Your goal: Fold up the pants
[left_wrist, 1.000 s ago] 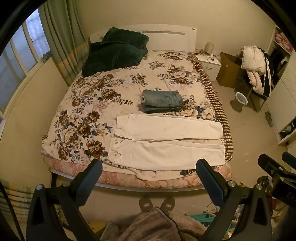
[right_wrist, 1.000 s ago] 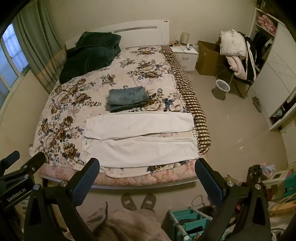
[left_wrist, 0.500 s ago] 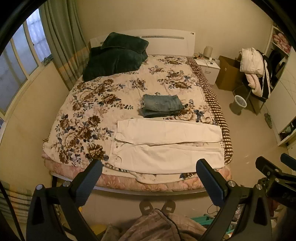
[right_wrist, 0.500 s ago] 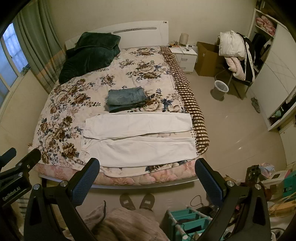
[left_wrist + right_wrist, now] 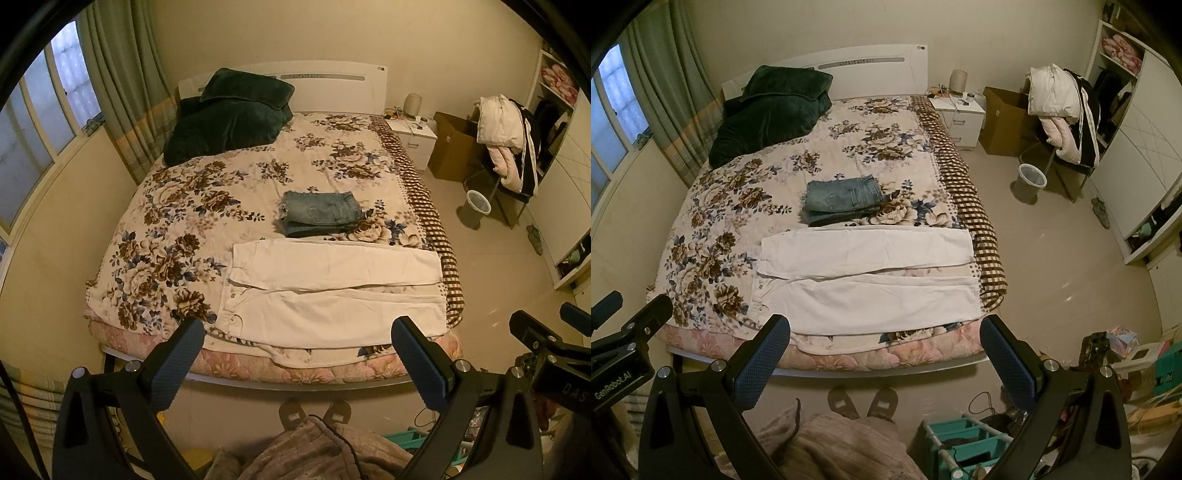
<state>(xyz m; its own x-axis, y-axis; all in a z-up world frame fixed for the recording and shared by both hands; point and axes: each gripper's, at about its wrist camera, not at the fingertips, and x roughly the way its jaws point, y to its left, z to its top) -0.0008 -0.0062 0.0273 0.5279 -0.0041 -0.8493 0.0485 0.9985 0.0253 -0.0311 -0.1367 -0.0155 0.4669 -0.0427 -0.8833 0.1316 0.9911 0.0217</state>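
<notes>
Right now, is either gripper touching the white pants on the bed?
Apart. In the right wrist view the right gripper is open, held back from the bed, floor and slippers below it; the white pants lie flat, untouched. The left gripper is likewise open and clear.

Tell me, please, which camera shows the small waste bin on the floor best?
The right wrist view. There the waste bin stands clear of the edge, with its whole rim and side visible beside the chair. In the left wrist view the waste bin appears smaller and more distorted toward the frame's edge.
</notes>
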